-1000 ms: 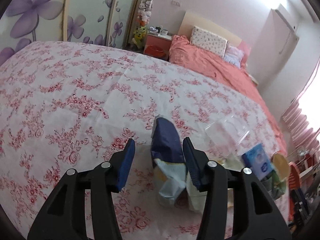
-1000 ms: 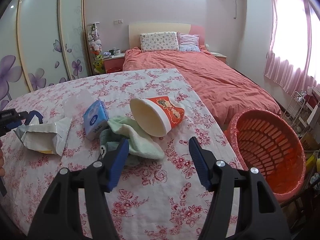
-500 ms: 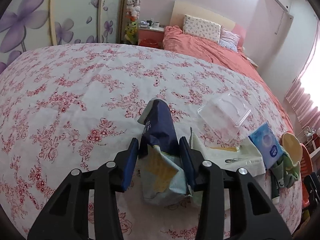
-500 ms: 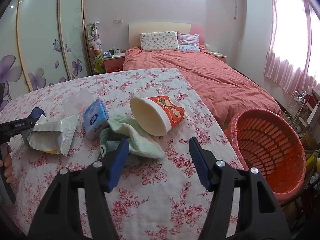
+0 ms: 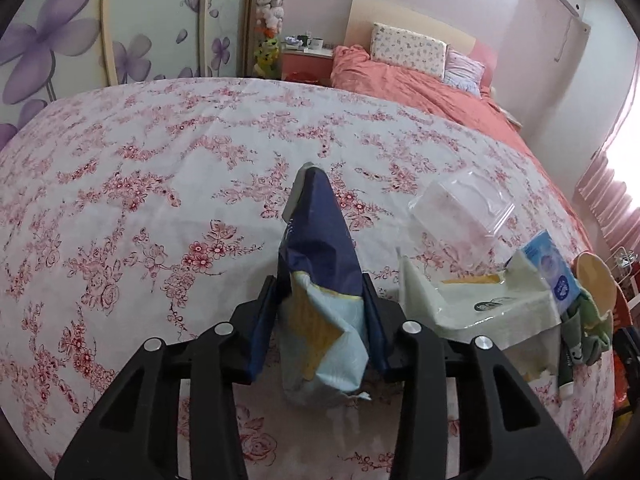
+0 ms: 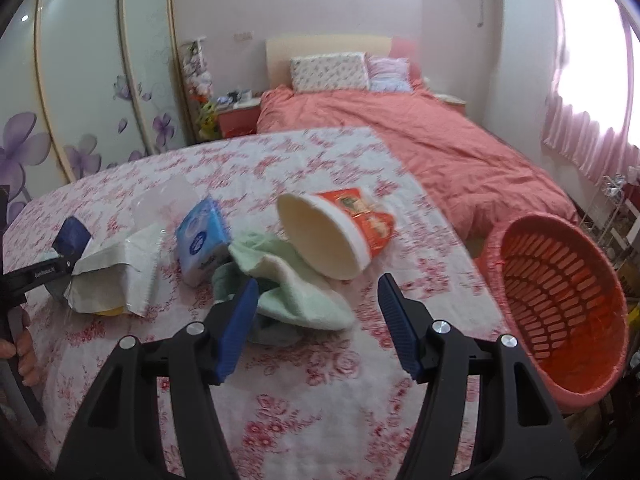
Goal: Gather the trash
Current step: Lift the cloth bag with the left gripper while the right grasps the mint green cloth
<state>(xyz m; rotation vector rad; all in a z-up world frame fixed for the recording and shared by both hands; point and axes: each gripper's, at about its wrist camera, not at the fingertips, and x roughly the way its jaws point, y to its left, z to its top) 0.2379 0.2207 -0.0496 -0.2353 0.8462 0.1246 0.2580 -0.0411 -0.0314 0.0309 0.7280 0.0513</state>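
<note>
On the floral tablecloth [image 5: 168, 184], left of the paper noodle cup [image 6: 336, 236], your crinkled snack bag [image 5: 320, 280] stands navy on top, pale blue and yellow below. Your left gripper [image 5: 322, 292] has just been closing and pinches that bag between both pads. Your right gripper [image 6: 316, 300] hovers spread, empty, over the soft green cloth [image 6: 292, 280], near the slatted red basket [image 6: 560, 300].

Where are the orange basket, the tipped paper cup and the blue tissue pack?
orange basket [image 6: 560, 300], right wrist view, on its slotted inner wall.
paper cup [image 6: 320, 240], right wrist view, on its cream inside, mouth facing the camera.
blue tissue pack [image 6: 202, 236], right wrist view, on its printed front.
</note>
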